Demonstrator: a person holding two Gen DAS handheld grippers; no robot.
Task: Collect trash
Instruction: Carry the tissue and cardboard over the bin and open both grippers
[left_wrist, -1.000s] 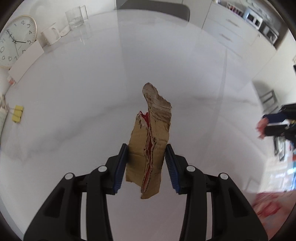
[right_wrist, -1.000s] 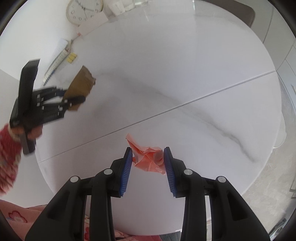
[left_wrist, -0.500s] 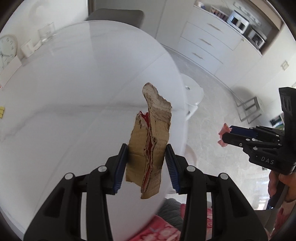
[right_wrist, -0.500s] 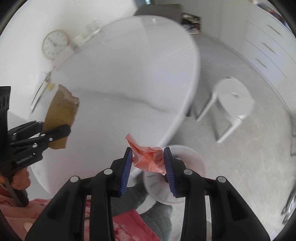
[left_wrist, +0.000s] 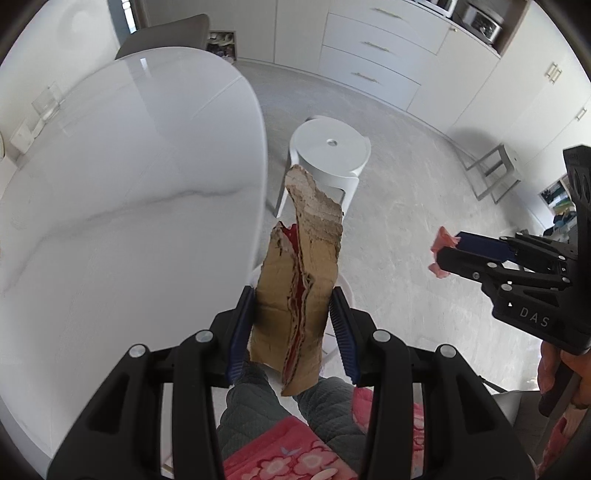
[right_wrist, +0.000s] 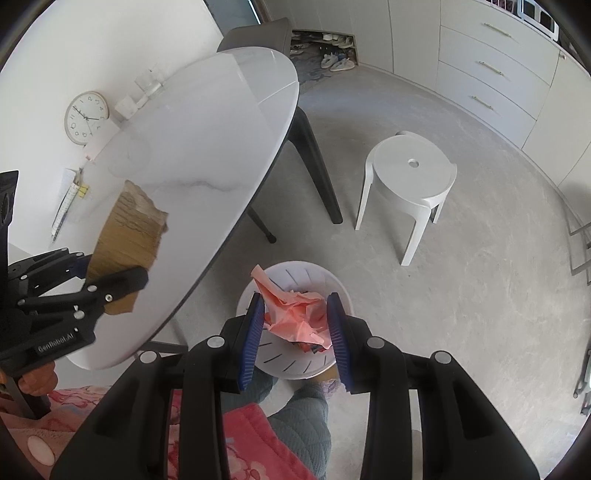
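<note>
Both claws are clamped on trash. Left gripper (left_wrist: 291, 328) pinches a torn piece of brown cardboard (left_wrist: 301, 291) between its blue pads, the scrap standing upright with a red inner layer showing along its ragged edge. Right gripper (right_wrist: 295, 332) squeezes a crumpled wad of pink paper (right_wrist: 295, 314), which fills the gap between its pads.

Directly under the pink paper sits a white slotted waste bin (right_wrist: 284, 363) on the grey floor, with a few scraps already inside it. From the right wrist view the cardboard (right_wrist: 127, 236) and the left gripper (right_wrist: 110, 288) hang to the left of the bin, over the rim of the white marble table (right_wrist: 192, 155). A white plastic stool (right_wrist: 410, 177) stands beyond the bin, to its right, and the table's dark leg (right_wrist: 314, 162) rises beyond the bin on its left. A round wall clock (right_wrist: 86, 117) leans at the far side of the table. Below the bin in the picture show the person's quilted grey trousers (right_wrist: 299, 424) and a pink flowered garment (right_wrist: 236, 443).
</note>
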